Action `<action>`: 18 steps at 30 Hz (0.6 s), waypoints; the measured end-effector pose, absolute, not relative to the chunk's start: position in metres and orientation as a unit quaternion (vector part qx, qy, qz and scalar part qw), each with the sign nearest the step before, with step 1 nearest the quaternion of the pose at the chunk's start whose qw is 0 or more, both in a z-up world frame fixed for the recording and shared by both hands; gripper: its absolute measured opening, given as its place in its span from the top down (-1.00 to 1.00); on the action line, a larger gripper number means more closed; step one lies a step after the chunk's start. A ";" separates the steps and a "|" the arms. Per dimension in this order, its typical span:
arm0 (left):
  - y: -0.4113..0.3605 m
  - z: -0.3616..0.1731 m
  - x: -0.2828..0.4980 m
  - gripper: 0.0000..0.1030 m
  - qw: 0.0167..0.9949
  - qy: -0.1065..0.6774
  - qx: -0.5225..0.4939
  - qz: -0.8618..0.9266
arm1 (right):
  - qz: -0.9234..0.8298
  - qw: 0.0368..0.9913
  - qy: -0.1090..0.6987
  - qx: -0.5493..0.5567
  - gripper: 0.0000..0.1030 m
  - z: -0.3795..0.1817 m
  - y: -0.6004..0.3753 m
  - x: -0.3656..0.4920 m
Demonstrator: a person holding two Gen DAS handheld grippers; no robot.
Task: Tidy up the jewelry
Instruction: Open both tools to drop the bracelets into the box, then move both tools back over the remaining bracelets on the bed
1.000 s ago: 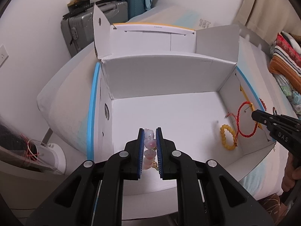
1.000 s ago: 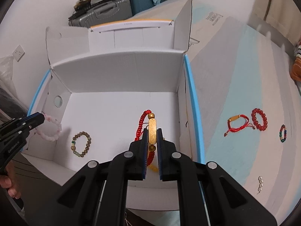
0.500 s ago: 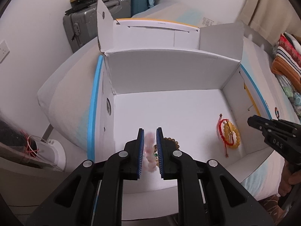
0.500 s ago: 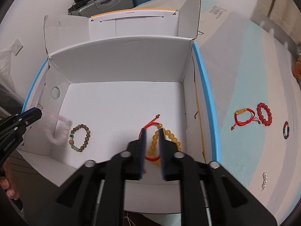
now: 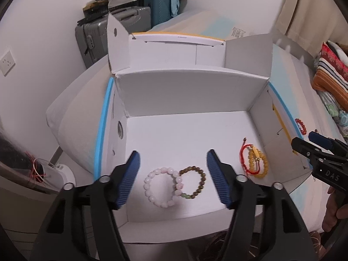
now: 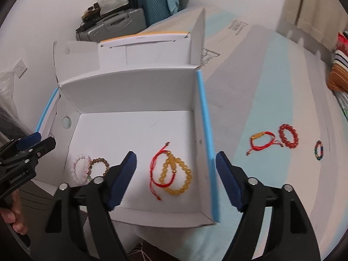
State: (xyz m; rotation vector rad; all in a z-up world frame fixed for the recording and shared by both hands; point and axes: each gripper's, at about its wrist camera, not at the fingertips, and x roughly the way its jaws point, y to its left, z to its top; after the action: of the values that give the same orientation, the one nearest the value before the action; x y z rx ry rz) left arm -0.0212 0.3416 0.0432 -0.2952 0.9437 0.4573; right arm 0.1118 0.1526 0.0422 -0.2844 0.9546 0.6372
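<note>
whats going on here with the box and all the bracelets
A person is sorting bracelets into a white box on a bed, with a hand-held gripper in each hand. The left hand-held gripper is opening above a pink bead bracelet lying against a brown one. The right hand-held gripper is opening over a red cord bracelet and a yellow one. Neither holds anything. More bracelets wait on the bed.

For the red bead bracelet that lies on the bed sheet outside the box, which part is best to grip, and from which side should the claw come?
Grip the red bead bracelet across one bead strand on its right side, coming from above. It lies flat as an open ring, and the red cord bracelet lies close on its left, so the right side looks safer.
</note>
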 end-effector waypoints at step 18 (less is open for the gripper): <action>0.255 0.072 0.025 -0.89 0.891 0.412 -0.103 0.162 | 0.228 0.870 0.426 -0.099 -0.86 0.055 0.045 0.135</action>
State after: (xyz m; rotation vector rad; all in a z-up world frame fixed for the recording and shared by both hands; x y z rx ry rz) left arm 0.0248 0.2555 0.0723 -0.2144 0.8555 0.3359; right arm 0.1353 0.0447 0.0546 -0.2081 0.8901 0.4774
